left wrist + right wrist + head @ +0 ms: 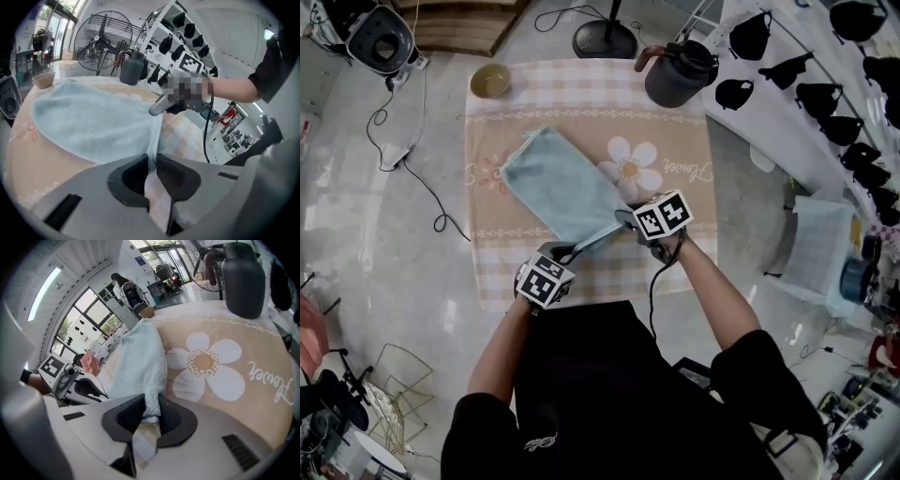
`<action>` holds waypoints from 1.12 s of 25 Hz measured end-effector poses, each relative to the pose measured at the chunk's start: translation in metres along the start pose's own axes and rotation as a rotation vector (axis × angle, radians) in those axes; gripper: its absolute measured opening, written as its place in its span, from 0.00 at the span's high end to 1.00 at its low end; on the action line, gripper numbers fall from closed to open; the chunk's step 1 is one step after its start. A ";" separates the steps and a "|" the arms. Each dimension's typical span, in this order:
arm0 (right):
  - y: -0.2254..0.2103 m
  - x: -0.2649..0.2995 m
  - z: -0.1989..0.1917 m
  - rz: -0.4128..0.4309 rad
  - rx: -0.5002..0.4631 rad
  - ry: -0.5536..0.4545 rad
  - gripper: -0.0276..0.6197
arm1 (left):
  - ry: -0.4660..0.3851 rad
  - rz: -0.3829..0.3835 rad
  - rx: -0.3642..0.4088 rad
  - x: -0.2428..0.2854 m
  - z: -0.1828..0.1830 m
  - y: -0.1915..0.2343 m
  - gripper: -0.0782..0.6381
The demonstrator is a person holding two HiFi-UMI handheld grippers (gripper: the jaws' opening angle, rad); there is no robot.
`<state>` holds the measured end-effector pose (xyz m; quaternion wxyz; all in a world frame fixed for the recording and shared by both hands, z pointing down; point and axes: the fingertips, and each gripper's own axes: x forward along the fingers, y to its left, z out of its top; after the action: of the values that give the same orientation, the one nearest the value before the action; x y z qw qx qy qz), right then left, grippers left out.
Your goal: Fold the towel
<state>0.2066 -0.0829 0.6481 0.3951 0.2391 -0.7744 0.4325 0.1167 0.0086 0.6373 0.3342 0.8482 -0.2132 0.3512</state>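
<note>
The towel point(567, 192) lies slantwise across the middle of the head view. It is pale blue, with its far end toward the upper left and its near end narrowing toward lower centre, where both my tools grip it. My left tool point(566, 251) is clenched on the near corner. In the left gripper view a thin fold of the towel point(93, 126) runs down between my two dark pads point(174, 174), pinched there. My right tool point(630, 221) sits just right of and above the left one in the head view. It is clamped on the neighbouring edge, and in the right gripper view the fleecy towel point(140, 364) fills the gap between its pads point(174, 418).

The rest of the towel rests flat on a checked tablecloth point(581, 103) that covers the worktop. A white printed flower point(630, 167) sits just right of the towel. A small tan bowl point(490, 81) stands at the tablecloth's upper left corner and a dark jug point(680, 73) at its upper right. A fan base point(605, 39) stands on the floor beyond the top edge. A white rack of black objects point(811, 94) runs down the upper right.
</note>
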 end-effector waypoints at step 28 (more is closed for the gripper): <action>0.026 -0.005 0.102 -0.088 -0.004 0.087 0.86 | -0.241 -0.202 -0.256 -0.069 0.068 0.086 0.82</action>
<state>0.1498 -0.1572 0.5998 0.4475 0.2529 -0.7462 0.4230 0.0505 -0.0902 0.5866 0.4450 0.8517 -0.2085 0.1821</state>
